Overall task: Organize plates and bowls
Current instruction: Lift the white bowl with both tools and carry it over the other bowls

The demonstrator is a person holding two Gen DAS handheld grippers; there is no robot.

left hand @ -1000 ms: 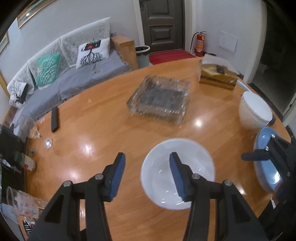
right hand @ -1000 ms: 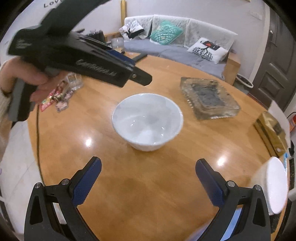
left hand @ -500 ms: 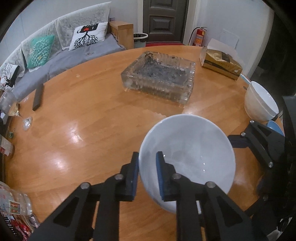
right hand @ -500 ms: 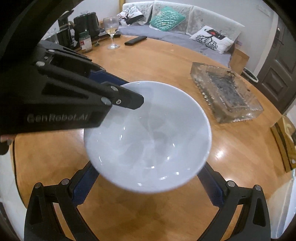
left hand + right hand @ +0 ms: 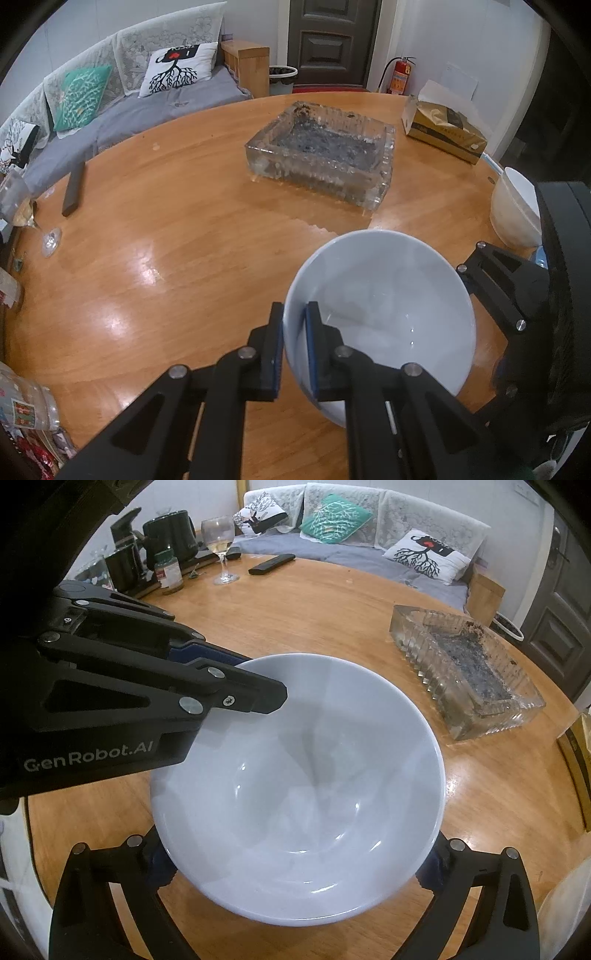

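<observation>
Bowl (image 5: 384, 314): plain glossy white, empty, lifted above the wooden table (image 5: 184, 240)
Left gripper (image 5: 294, 349): pinching the bowl's rim
Right gripper (image 5: 295, 864): spread wide, fingers flanking the bowl

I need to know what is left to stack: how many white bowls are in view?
2. One white ceramic bowl is pinched at its rim by the left gripper, above the round wooden table; the second white bowl sits at the table's right edge. Others may be hidden.
</observation>
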